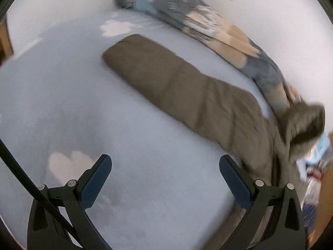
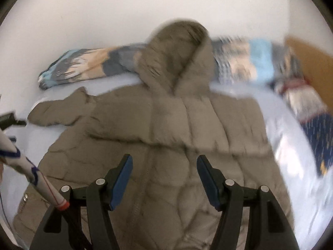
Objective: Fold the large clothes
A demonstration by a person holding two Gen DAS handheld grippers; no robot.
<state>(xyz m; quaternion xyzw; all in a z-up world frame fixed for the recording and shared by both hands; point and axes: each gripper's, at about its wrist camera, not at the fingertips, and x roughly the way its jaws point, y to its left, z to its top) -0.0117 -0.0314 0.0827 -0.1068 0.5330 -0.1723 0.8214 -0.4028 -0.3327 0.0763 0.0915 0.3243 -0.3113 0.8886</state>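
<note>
Above the bed (image 1: 62, 104), both grippers' fingers (image 1: 97, 179) (image 2: 122, 179) spread wide and hold nothing over the khaki coat (image 2: 166, 129).

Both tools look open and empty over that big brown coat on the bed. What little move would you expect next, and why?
Probably the left tool reaches for the outstretched sleeve to fold it across the coat. The coat lies spread flat on the pale sheet, hood towards the wall, with that sleeve sticking out sideways. The right tool hangs open above the coat's body, holding nothing.
</note>
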